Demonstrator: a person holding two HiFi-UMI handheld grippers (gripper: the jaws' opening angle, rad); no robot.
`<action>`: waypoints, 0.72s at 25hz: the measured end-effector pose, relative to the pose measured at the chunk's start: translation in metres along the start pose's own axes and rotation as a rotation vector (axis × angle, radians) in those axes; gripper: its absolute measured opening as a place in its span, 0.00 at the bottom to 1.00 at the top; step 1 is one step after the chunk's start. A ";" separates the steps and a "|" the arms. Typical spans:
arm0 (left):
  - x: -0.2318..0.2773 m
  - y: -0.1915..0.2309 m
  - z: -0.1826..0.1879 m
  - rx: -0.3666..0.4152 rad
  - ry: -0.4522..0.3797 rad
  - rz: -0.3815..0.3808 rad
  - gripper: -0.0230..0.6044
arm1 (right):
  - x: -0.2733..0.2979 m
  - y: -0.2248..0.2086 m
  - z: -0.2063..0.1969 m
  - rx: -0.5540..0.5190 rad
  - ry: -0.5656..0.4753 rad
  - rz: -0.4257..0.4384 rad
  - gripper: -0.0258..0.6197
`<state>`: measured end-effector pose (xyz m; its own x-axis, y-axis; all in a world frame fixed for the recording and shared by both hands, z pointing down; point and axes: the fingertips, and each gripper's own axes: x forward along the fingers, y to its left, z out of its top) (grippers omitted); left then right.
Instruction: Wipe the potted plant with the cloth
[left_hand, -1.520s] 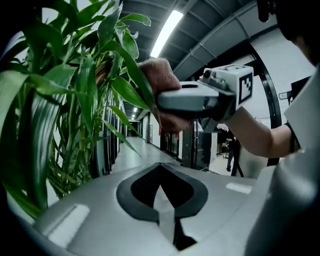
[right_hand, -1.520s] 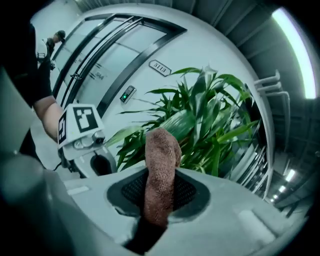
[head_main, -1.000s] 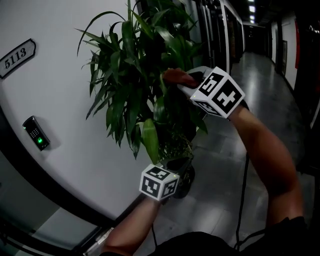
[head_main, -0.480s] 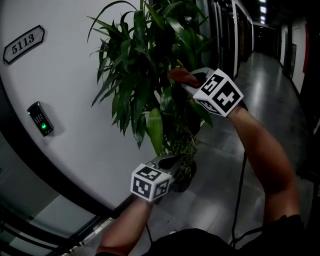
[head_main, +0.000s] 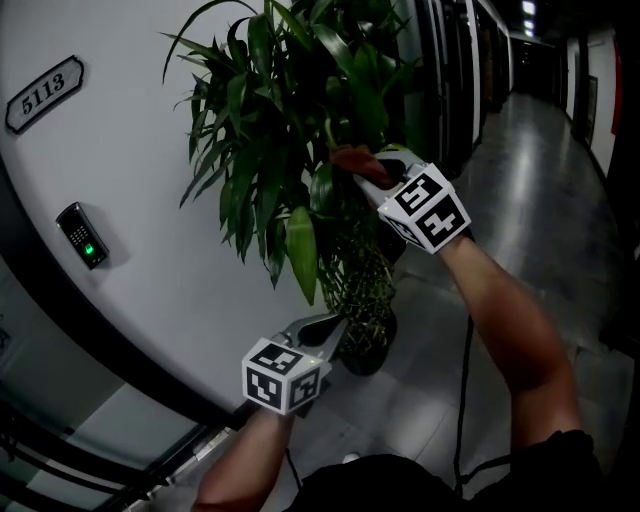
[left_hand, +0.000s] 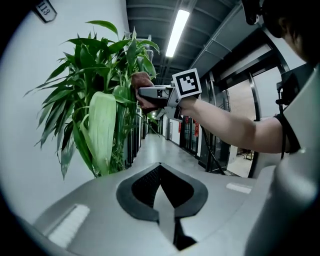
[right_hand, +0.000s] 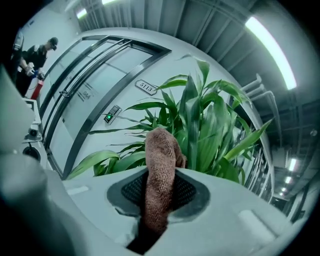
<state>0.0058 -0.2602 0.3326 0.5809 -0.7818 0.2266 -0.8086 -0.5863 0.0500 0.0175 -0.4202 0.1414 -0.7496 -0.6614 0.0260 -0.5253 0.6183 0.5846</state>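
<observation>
The potted plant (head_main: 290, 120) stands against the white wall, long green leaves above a dark pot (head_main: 366, 354). My right gripper (head_main: 376, 172) is shut on a brown cloth (head_main: 352, 158) and presses it among the upper leaves. In the right gripper view the cloth (right_hand: 160, 155) sticks up from the right gripper (right_hand: 159, 192) in front of the leaves (right_hand: 200, 135). My left gripper (head_main: 328, 326) is low beside the pot, shut and holding nothing. In the left gripper view the left gripper (left_hand: 161, 186) points at a broad pale leaf (left_hand: 102, 130); the cloth (left_hand: 141, 82) is seen above.
A number plate (head_main: 42, 93) and a keypad with a green light (head_main: 80, 248) are on the curved wall left of the plant. A glossy corridor floor (head_main: 560, 200) runs away on the right. A black cable (head_main: 465, 380) hangs under my right arm. A person (right_hand: 35, 55) stands far off.
My left gripper has dropped lower and to the left, away from the hanging leaf. The right gripper with the cloth has slid slightly left and down in the foliage.
</observation>
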 end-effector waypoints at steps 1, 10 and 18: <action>-0.001 0.000 -0.002 -0.001 0.002 0.006 0.06 | 0.000 -0.002 -0.003 0.017 -0.015 -0.006 0.15; -0.009 -0.003 -0.021 -0.043 0.009 0.057 0.06 | 0.003 0.009 -0.041 0.150 -0.055 0.004 0.15; -0.012 -0.014 -0.034 -0.065 0.013 0.081 0.06 | 0.003 0.033 -0.062 0.149 0.028 0.058 0.15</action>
<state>0.0065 -0.2356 0.3620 0.5124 -0.8232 0.2446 -0.8575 -0.5058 0.0944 0.0233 -0.4280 0.2106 -0.7699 -0.6331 0.0803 -0.5370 0.7106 0.4545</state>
